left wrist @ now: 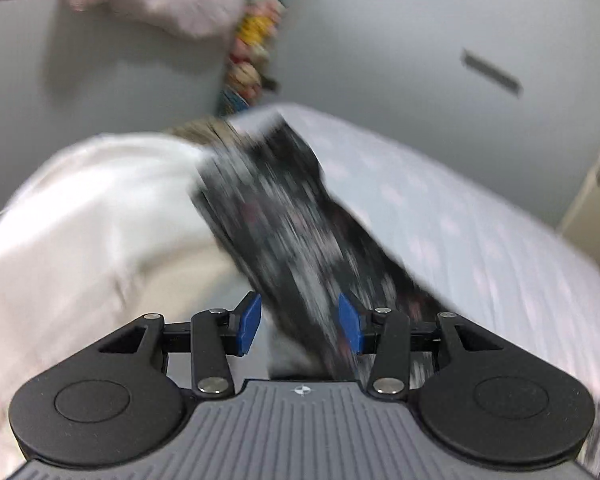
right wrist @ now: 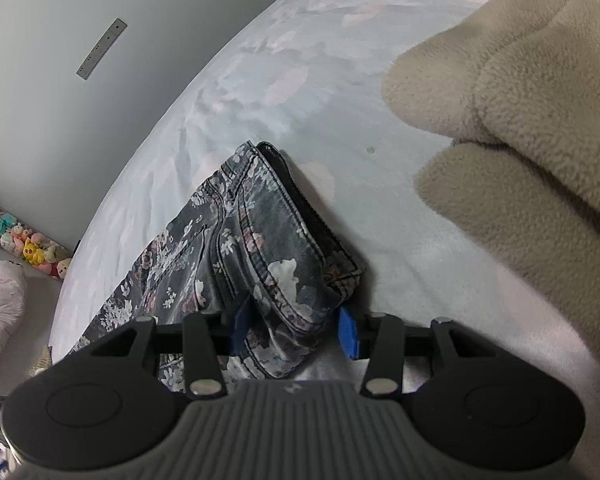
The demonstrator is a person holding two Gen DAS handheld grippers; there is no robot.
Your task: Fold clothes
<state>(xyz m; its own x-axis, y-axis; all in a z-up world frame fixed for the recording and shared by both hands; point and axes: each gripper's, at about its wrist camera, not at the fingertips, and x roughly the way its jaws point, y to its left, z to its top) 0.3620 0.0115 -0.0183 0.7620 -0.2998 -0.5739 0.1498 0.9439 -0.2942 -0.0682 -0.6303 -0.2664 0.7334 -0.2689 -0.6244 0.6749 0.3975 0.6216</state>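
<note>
Dark floral jeans (right wrist: pixel 252 240) lie folded lengthwise on the pale floral bed sheet (right wrist: pixel 284 80). Their waistband end sits between the blue pads of my right gripper (right wrist: pixel 294 326). The left pad touches the fabric, while a gap shows beside the right pad. In the blurred left wrist view, a leg of the jeans (left wrist: pixel 284 216) stretches away from my left gripper (left wrist: pixel 300 324), which is shut on it and holds it above the bed.
A beige fleece garment (right wrist: pixel 520 152) is heaped at the right of the bed. A white garment (left wrist: pixel 92 224) lies left of the raised leg. Off the bed are a tube of plush toys (right wrist: pixel 32 248), a pink cushion (right wrist: pixel 0 300) and grey walls.
</note>
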